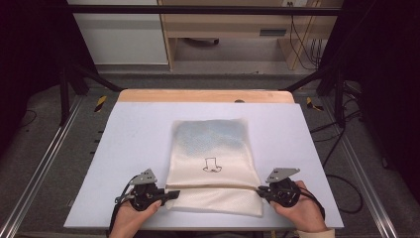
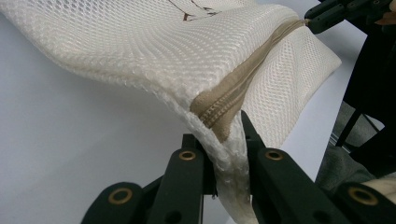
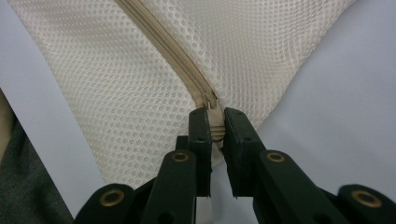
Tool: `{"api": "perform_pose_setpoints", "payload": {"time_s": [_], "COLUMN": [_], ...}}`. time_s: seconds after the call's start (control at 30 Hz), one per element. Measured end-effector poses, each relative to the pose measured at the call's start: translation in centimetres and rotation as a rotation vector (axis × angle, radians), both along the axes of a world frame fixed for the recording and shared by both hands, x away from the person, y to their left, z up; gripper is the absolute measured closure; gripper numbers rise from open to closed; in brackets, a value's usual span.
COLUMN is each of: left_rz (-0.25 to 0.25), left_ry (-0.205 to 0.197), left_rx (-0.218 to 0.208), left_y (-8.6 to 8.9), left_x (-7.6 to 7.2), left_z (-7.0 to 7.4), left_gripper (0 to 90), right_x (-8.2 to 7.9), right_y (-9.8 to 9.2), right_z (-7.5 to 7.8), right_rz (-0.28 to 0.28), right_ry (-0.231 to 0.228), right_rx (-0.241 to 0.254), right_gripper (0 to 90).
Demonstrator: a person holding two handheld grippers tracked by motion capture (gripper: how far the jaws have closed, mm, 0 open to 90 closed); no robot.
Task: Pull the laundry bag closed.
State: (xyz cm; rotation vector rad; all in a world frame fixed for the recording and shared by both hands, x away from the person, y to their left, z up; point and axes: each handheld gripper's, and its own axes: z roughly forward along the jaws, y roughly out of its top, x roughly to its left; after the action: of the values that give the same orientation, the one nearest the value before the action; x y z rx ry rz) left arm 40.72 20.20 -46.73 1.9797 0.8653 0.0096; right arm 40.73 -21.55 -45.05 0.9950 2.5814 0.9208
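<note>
A cream mesh bag [image 1: 214, 163] lies flat on the pale worktop [image 1: 129, 148], its near edge between the two claws. The left claw [image 2: 229, 140] is clenched on the bag's corner at the zipper's [image 2: 243, 79] end. The right claw [image 3: 215, 125] grasps the zipper pull [image 3: 214, 119] at the opposite end

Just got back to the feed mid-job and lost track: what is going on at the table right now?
A person holds a gripper in each hand at the two ends of a cream mesh zip-up laundry bag lying on the pale blue table top. The left gripper has its jaws shut on the bag's edge at the tan zipper end, lifting that corner a little. The right gripper has its jaws shut on the zipper pull at the opposite end. The zipper looks closed along its length.
</note>
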Motion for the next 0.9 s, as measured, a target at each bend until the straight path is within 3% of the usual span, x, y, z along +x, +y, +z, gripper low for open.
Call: {"api": "perform_pose_setpoints", "payload": {"time_s": [0.13,0.2,0.23,0.3,0.33,0.37,0.47,0.53,0.57,0.63,0.77,0.8,0.9], "left_rz": [-0.001,0.004,0.029,0.047,0.076,0.076,0.117,0.146,0.146,0.169,0.173,0.168,0.152], "left_ry": [0.009,0.004,-0.002,-0.002,-0.021,-0.021,-0.057,-0.086,-0.086,-0.122,-0.127,-0.130,-0.134], "left_rx": [0.005,0.022,0.039,0.039,0.054,0.054,0.070,0.093,0.093,0.130,0.133,0.149,0.179], "left_y": [-0.1,-0.1,-0.1,0.2,0.6,0.6,1.4,2.0,2.0,2.4,2.6,2.7,2.6], "left_x": [-0.2,-0.3,-0.4,-0.6,-0.8,-0.8,-1.0,-1.0,-1.0,-0.8,-0.4,-0.2,0.3], "left_z": [0.1,0.1,0.3,0.5,0.7,0.7,1.3,2.0,2.0,3.0,4.0,4.4,5.4], "left_gripper": [79.1,63.1,63.1,45.4,37.1,33.9,26.9,19.9,18.2,16.0,12.7,11.8,11.7], "right_x": [0.0,0.0,0.0,0.0,0.0,0.0,0.3,0.6,0.6,1.0,1.7,2.2,2.6], "right_y": [0.1,0.2,0.2,0.4,0.6,0.6,1.0,1.5,1.5,2.0,2.5,2.7,3.0], "right_z": [-0.2,-0.3,-0.3,-0.2,0.1,0.1,0.8,1.7,1.7,3.0,4.6,5.5,6.2], "right_rz": [-0.003,-0.006,-0.002,-0.020,-0.034,-0.034,-0.063,-0.103,-0.103,-0.132,-0.159,-0.161,-0.174], "right_ry": [0.004,0.019,0.022,0.006,-0.010,-0.010,-0.042,-0.092,-0.092,-0.113,-0.141,-0.157,-0.172], "right_rx": [0.003,0.007,0.010,0.029,0.053,0.053,0.080,0.092,0.092,0.117,0.120,0.111,0.114], "right_gripper": [81.8,80.6,77.9,64.3,51.9,51.9,37.8,24.5,24.5,15.9,11.3,8.7,8.6]}}
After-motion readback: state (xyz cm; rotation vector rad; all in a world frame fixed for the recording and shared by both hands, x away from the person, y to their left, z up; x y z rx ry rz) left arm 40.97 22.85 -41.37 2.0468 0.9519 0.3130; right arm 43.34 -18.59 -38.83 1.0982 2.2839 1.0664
